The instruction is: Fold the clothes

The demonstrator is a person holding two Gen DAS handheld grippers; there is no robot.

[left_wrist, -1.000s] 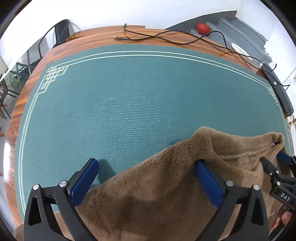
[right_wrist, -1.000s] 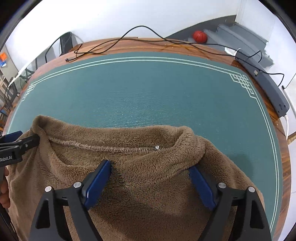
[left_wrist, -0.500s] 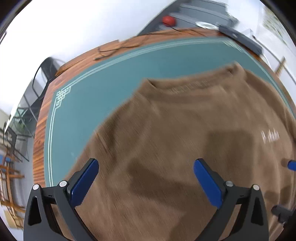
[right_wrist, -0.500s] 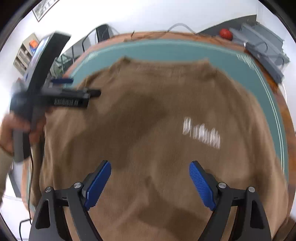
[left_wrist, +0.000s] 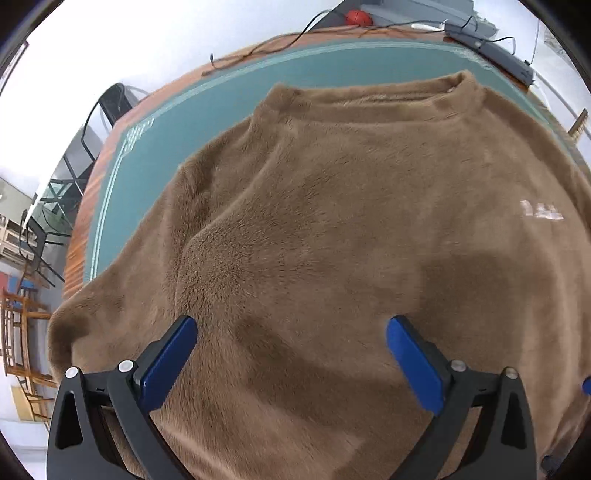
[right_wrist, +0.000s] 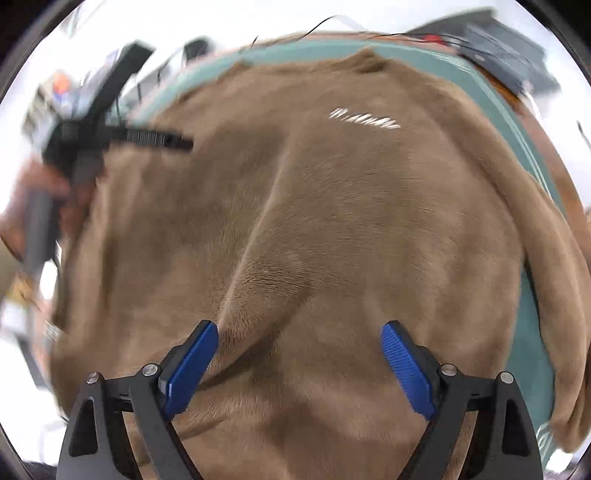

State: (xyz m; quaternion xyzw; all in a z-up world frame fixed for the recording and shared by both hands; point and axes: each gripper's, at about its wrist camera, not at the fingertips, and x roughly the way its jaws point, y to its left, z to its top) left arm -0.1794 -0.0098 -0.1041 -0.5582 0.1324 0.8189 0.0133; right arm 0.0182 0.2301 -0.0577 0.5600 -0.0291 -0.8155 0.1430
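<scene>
Setting: an indoor room resembling an office or workroom. Indicators: a wooden table [left_wrist: 88, 192] covered by a green mat [left_wrist: 207, 118], loose cables [left_wrist: 280, 48], a black chair [left_wrist: 118, 99], wooden chairs [left_wrist: 22, 332], and grey steps [left_wrist: 424, 9] against white walls.

Your desk [left_wrist: 92, 173] is wood-rimmed and covered by a green mat [left_wrist: 229, 107] with pale border lines and a fret pattern at the corner. A brown fleece sweater [left_wrist: 332, 229] lies spread face up across most of that mat, collar toward the far edge. Along the far rim you have black cables [left_wrist: 280, 44] and a long grey bar-shaped device [left_wrist: 491, 51].
</scene>
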